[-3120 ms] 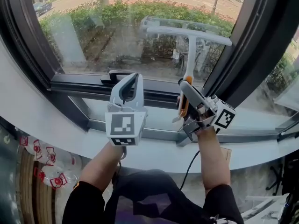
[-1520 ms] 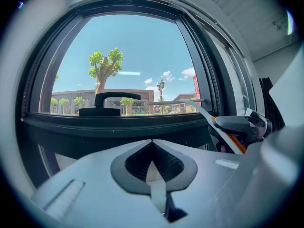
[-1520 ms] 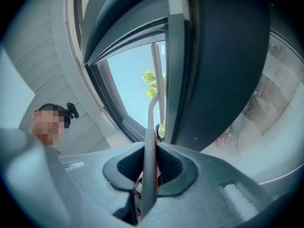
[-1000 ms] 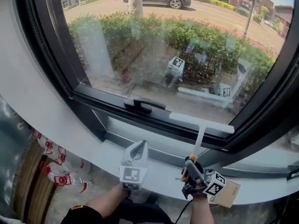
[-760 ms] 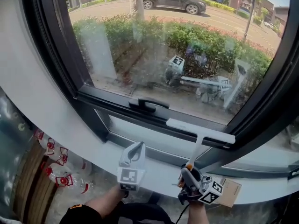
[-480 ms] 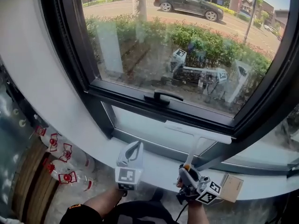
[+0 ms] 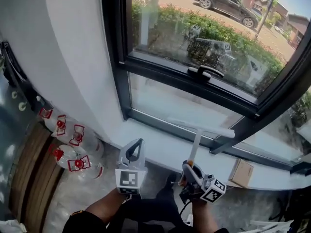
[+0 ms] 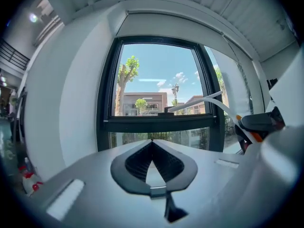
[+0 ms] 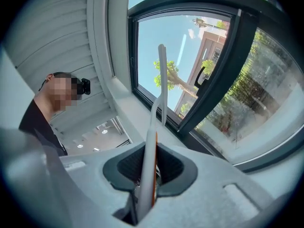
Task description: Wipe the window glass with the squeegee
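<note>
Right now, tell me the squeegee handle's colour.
The squeegee handle is white with an orange strip; see right gripper view.

Strong daylight comes through the window glass; the street outside is sunlit, with faint haze and reflections on the pane. White wall evenly lit; floor dimmer, shadows soft. Head view bows the window frame. Both gripper views show heavy fisheye and black corners. Squeegee blurs close to the lens.

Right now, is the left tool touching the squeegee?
Apart. The head view shows a clear gap between the left tool and the squeegee, which the right tool holds.
</note>
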A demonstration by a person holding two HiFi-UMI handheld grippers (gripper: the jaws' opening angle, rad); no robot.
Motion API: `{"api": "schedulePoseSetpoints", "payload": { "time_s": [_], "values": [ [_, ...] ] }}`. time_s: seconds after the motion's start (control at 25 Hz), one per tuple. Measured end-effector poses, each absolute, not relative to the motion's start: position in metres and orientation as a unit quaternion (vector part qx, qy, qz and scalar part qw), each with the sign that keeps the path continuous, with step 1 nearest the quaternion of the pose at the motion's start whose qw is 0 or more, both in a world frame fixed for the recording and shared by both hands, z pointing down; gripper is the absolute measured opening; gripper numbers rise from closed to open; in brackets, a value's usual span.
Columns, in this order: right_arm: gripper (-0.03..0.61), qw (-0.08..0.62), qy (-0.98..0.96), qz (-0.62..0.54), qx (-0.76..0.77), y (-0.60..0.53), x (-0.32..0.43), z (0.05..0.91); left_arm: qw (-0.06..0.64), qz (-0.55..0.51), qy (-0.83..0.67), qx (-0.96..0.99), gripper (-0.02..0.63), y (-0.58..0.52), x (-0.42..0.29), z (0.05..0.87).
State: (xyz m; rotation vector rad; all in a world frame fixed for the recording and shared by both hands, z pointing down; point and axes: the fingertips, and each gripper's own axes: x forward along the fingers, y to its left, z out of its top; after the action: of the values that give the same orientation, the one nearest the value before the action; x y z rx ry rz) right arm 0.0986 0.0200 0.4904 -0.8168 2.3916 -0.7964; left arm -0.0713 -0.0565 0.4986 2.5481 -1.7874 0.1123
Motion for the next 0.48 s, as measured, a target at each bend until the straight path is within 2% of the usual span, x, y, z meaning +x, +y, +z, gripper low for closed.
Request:
{"api": "schedulePoseSetpoints", "payload": {
  "time_s": [0.2,0.32,0.48],
  "values": [
    [0.048,0.233,0.863,-0.303,-0.329,0.058,0.069,0.488,0.022,0.023,-0.56,0.828,0.018,-0.014,-0.093,0.494],
    [0.048,0.222,0.853,-0.311,-0.356,0.075,0.072,0.492,0.022,0.012,-0.547,0.837,0.018,0.009,-0.089,0.484],
    [0.048,0.207,0.843,-0.319,-0.38,0.098,0.08,0.498,0.055,0.016,-0.541,0.839,0.018,0.04,-0.084,0.507]
  ]
}}
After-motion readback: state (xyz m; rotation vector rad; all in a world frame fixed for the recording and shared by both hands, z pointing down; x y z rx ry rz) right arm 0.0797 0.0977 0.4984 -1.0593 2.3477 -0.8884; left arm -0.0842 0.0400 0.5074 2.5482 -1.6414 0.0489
